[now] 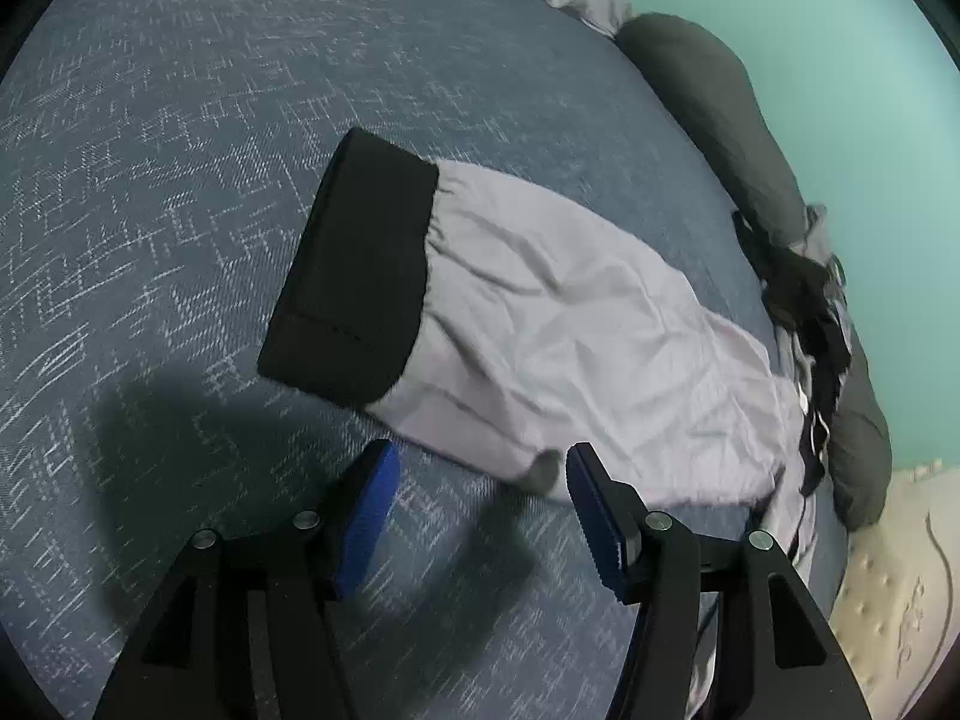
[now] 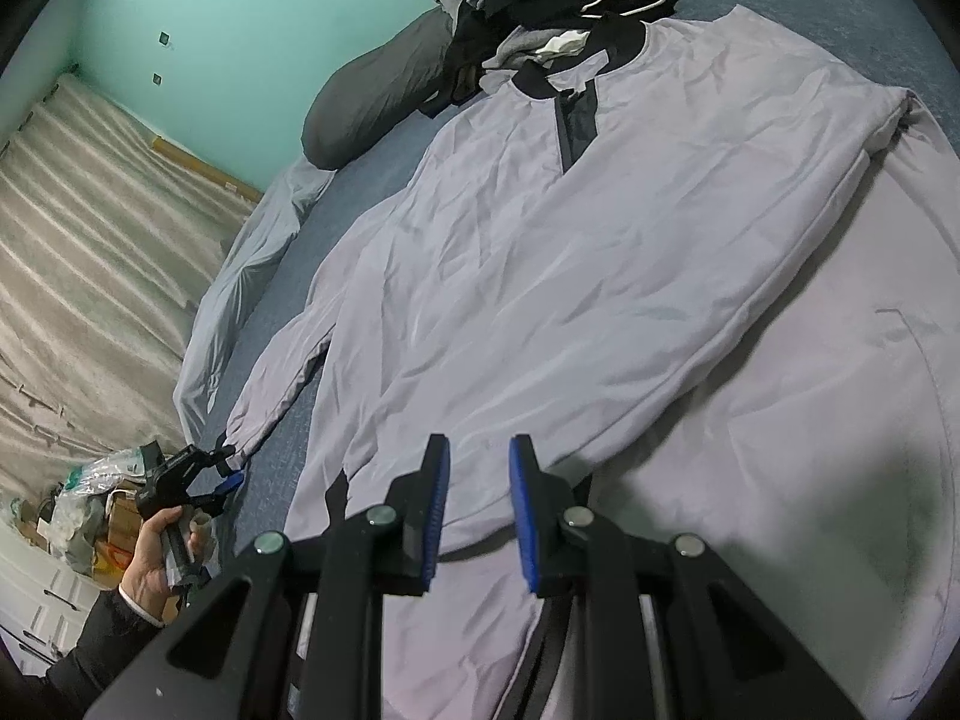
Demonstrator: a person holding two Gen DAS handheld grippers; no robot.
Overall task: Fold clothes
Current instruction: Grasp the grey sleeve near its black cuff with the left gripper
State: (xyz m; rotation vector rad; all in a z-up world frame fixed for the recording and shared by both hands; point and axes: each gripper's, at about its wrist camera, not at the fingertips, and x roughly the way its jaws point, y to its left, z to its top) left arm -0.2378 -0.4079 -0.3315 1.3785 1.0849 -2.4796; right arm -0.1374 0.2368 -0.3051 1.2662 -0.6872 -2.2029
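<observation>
A bed with a blue-grey woven cover fills both views, set against a turquoise wall. A long dark grey pillow lies along the wall side, with a heap of dark clothes beside it.

In the right wrist view, a pale lilac jacket lies spread flat across the bed, its black collar toward twelve o'clock. One sleeve runs down toward eight o'clock, ending near the left gripper, held by a hand in a dark cuff.

The left wrist view shows that sleeve end close up: lilac fabric gathered into a wide black cuff, lying flat on the cover and pointing toward ten o'clock. The left gripper's blue pads stand apart at six o'clock, just short of the sleeve's near edge, with nothing between them.

The right gripper hovers at six o'clock over the jacket's lower hem, its blue pads narrowly apart with only a small gap. No fabric is visibly pinched between them.
</observation>
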